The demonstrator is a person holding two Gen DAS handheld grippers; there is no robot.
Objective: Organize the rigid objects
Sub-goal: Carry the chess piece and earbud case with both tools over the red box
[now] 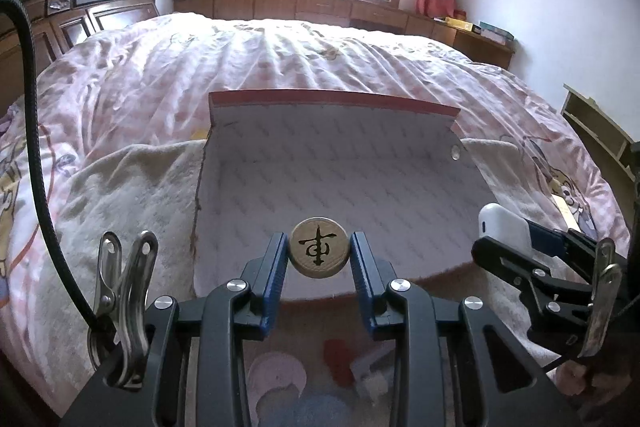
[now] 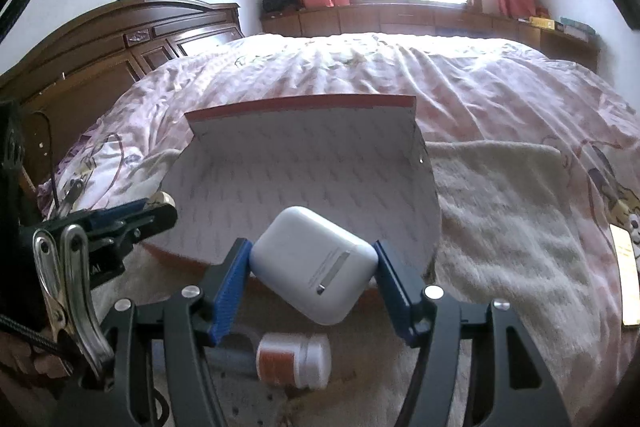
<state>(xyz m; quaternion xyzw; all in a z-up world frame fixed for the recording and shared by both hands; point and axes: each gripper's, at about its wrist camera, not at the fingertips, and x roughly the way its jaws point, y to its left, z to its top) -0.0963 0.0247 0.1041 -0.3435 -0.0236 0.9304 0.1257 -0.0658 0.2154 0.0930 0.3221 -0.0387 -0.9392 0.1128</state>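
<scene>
My left gripper [image 1: 319, 253] is shut on a round wooden chess piece [image 1: 318, 253] with a black character on its face, held at the near edge of an open box [image 1: 328, 179] with a white patterned lining and a red rim. My right gripper [image 2: 314, 265] is shut on a white earbud case [image 2: 316, 263], also held over the box's [image 2: 304, 167] near edge. In the left wrist view the right gripper [image 1: 516, 239] with the white case [image 1: 502, 229] shows at the right. The left gripper [image 2: 160, 211] shows at the left of the right wrist view.
The box lies on a cream towel [image 2: 500, 211] spread over a pink quilted bed [image 1: 280, 55]. A small bottle with an orange label [image 2: 294, 361] and other small items [image 1: 344, 363] lie below the grippers. A dark wooden headboard [image 2: 120, 39] stands at the left. A yellow card [image 2: 626, 275] lies at the right.
</scene>
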